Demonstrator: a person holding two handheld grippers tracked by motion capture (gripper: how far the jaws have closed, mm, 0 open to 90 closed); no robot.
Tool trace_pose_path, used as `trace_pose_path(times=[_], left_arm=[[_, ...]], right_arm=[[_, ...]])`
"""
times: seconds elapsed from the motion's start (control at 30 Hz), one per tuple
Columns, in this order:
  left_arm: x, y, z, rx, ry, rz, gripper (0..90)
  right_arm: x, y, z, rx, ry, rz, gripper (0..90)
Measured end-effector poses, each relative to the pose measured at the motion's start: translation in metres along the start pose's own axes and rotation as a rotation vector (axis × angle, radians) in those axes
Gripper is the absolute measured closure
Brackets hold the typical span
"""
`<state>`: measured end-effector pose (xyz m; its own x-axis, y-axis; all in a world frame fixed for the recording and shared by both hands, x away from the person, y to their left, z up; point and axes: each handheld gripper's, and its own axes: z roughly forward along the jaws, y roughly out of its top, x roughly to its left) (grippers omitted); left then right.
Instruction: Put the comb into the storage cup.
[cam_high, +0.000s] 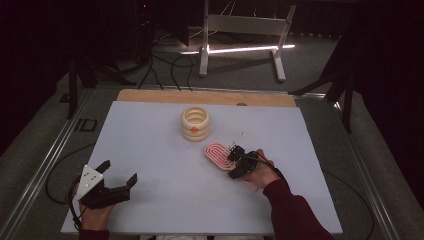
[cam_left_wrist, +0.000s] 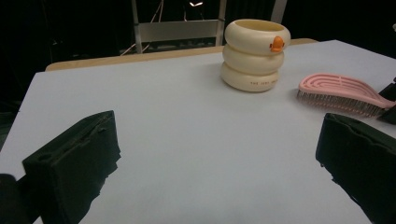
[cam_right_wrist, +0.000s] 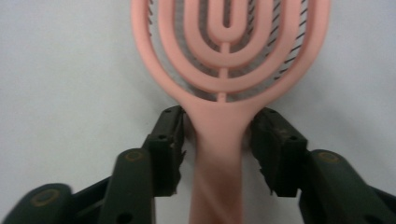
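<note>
Right gripper (cam_right_wrist: 219, 135) closing around a pink brush (cam_right_wrist: 229, 70) on a pale table (cam_high: 150, 150).

The right jaws sat on either side of the brush's neck, touching or nearly so; a firm grip couldn't be told. The brush lay flat, bristles down, handle towards the person, head pointing away-left towards a cream ringed cup (cam_high: 195, 123), whose small print was unreadable. The left gripper (cam_high: 118, 176) rested wide open, holding nothing.
</note>
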<state>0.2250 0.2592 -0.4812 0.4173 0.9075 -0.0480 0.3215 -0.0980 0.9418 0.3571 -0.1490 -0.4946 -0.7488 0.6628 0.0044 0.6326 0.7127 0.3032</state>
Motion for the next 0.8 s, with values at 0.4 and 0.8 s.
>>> trace_pose_path(times=[0.4, 0.8], left_arm=[[-0.0004, -0.0008, 0.0015, 0.009, 0.000, 0.004, 0.2], [-0.0009, -0.0011, 0.0029, 0.026, 0.011, 0.009, 0.2]], right_arm=[[0.0007, 0.0004, -0.0010, 0.017, 0.024, -0.004, 64.1], [0.0039, -0.0033, -0.0022, 0.012, 0.012, -0.047, 69.3]])
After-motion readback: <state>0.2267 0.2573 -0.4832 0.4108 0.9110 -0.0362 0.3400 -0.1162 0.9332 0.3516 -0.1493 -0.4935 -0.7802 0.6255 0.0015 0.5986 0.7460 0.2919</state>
